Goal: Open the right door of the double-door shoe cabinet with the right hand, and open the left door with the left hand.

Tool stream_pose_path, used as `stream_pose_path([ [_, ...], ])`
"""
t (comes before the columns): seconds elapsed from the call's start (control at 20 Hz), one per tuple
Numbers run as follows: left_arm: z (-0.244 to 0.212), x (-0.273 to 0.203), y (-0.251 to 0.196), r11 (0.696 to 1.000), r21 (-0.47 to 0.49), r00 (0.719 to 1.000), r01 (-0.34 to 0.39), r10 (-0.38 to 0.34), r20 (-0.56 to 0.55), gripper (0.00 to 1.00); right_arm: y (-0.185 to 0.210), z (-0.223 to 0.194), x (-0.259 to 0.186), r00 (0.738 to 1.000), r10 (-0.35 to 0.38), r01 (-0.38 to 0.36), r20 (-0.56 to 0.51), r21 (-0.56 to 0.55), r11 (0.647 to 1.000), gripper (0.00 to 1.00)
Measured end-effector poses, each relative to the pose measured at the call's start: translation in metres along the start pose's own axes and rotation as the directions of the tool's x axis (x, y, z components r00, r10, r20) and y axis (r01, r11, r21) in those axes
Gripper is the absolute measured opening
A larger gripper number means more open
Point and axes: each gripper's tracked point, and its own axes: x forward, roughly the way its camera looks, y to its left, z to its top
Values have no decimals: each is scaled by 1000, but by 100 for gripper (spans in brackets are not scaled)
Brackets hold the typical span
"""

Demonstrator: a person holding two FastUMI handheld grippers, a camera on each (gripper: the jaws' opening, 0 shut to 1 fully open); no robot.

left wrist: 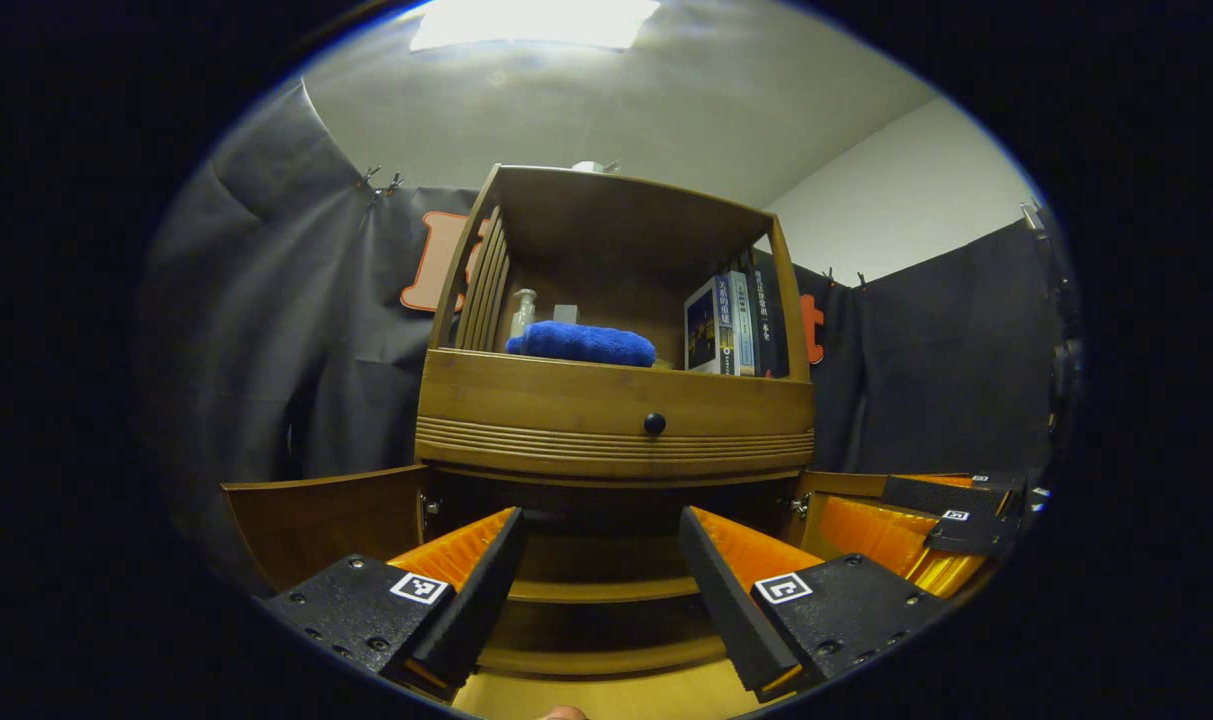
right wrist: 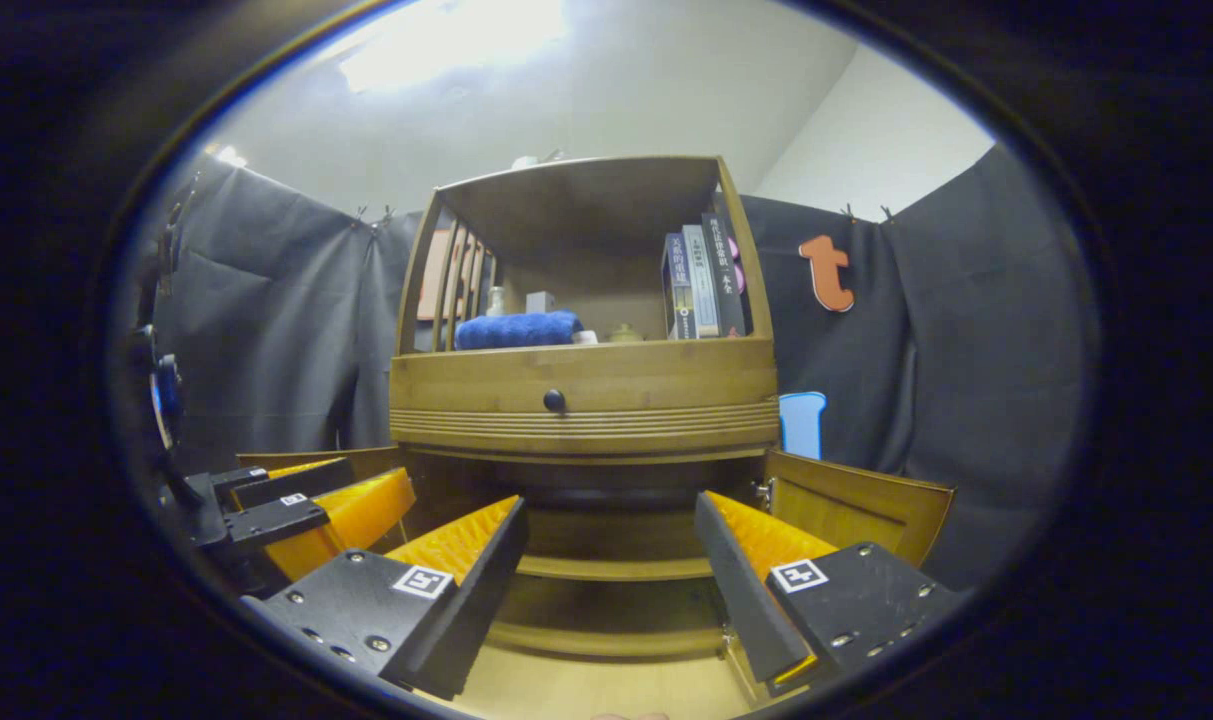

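The wooden shoe cabinet (left wrist: 614, 405) stands straight ahead, and both lower doors are swung outward. Its left door (left wrist: 326, 520) hangs open at the left in the left gripper view; its right door (right wrist: 856, 515) hangs open at the right in the right gripper view. Bare inner shelves (left wrist: 606, 590) show between them. My left gripper (left wrist: 601, 590) is open with nothing between its fingers, facing the compartment. My right gripper (right wrist: 611, 590) is open and empty too, in front of the same opening (right wrist: 606, 560). Each gripper appears at the edge of the other's view: right gripper (left wrist: 951, 525), left gripper (right wrist: 296, 515).
A drawer with a dark round knob (left wrist: 654, 423) sits above the doors. The open top shelf holds a blue towel (left wrist: 581, 343), a small bottle (left wrist: 522, 310) and several upright books (left wrist: 736, 325). Black cloth walls surround the cabinet. Light wooden floor (left wrist: 606, 695) lies below.
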Motion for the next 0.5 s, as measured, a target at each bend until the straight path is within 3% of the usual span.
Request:
stream_pose_path([
  [0.05,0,2,0,1000,1,1000,5,-5,0,95,-1,-2,-2,1000,-7,7,-4,3,1000,100],
  [0.5,-9,17,-6,998,-21,998,62,-63,-29,96,-6,-10,-13,997,-73,73,-20,15,997,99],
])
